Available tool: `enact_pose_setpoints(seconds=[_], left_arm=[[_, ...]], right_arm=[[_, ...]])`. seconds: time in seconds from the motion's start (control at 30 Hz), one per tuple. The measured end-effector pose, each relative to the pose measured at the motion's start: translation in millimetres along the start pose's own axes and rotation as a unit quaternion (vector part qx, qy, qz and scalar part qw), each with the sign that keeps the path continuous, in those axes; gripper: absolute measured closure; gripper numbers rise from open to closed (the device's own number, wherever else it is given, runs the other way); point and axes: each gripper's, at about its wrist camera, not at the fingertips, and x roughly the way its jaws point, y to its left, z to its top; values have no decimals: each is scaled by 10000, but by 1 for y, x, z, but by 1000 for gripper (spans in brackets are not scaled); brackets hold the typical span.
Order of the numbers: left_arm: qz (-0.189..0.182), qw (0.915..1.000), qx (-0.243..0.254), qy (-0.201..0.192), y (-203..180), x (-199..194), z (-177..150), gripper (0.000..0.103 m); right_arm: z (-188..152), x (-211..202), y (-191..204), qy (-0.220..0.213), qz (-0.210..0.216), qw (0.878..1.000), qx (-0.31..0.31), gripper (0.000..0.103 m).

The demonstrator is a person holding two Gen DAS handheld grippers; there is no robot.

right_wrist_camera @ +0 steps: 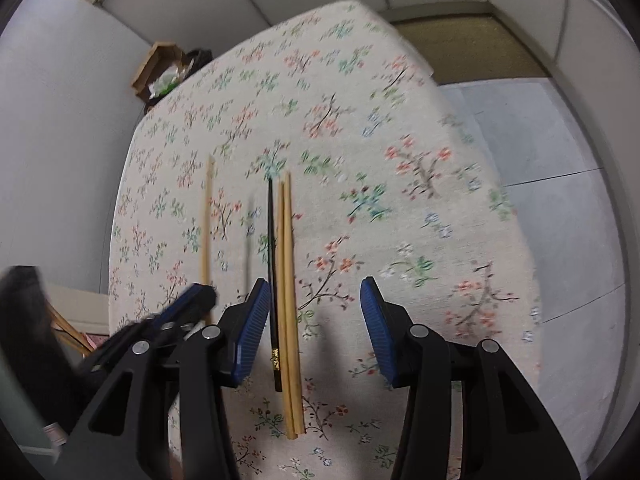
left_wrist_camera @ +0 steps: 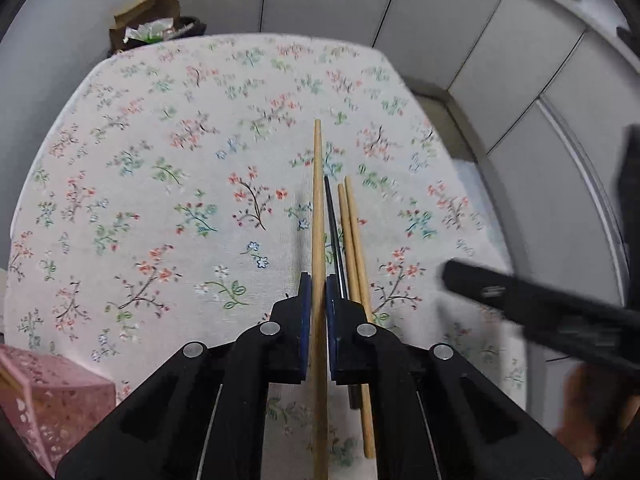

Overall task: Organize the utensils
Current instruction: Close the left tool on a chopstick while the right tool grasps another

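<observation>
Here, layout: a floral tablecloth [right_wrist_camera: 400, 240] is seen with chopsticks lying lengthwise, pointing away.
Left gripper [left_wrist_camera: 318, 294]: closed on a single wooden chopstick [left_wrist_camera: 318, 200].
Right gripper [right_wrist_camera: 316, 304]: jaws apart, nothing held.
Key relation: a black chopstick [right_wrist_camera: 272, 264] and a wooden pair [right_wrist_camera: 287, 280] lie parallel between the right jaws, nearer the left one.

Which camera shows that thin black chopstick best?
The right wrist view: the black chopstick lies in full length, gold mark visible, beside two wooden ones. In the left wrist view the left tongs hide part of the black chopstick.
</observation>
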Motion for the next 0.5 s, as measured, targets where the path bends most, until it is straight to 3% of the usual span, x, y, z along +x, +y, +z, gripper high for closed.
enact_pose_setpoints(seconds=[0.27, 0.5], left_arm=[[-269, 9969, 55, -743, 3, -79, -2, 97], [-302, 9939, 84, -1061, 11, -114, -3, 97]], right_arm=[[2, 35, 21, 258, -209, 9990, -300, 85], [2, 57, 31, 428, -567, 9959, -552, 88]])
